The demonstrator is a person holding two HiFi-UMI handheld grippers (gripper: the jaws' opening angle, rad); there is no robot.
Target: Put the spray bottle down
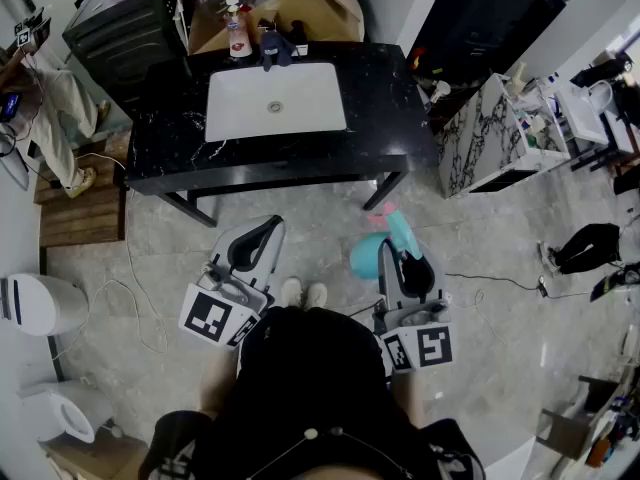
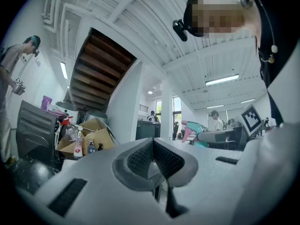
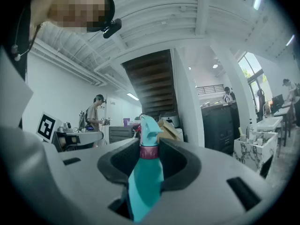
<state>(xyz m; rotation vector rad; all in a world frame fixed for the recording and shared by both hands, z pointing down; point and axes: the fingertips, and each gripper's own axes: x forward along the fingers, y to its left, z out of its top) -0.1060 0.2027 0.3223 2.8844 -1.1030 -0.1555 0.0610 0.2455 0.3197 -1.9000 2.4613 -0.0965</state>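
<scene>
A teal spray bottle [image 1: 368,255] with a pink trigger hangs over the grey floor, in front of the black sink counter [image 1: 400,98]. My right gripper [image 1: 398,251] is shut on it. In the right gripper view the bottle [image 3: 146,172] stands upright between the jaws of the right gripper [image 3: 149,156], its maroon collar and teal head rising above them. My left gripper [image 1: 260,232] is held beside it to the left, apart from the bottle. In the left gripper view the dark pads of the left gripper [image 2: 153,146] meet with nothing between them.
A white basin [image 1: 275,103] is set in the counter, with small bottles [image 1: 237,28] and a cardboard box [image 1: 300,8] behind it. A marble cabinet [image 1: 490,138] stands at the right, a toilet [image 1: 40,303] at the left. A person [image 1: 50,108] stands at the far left.
</scene>
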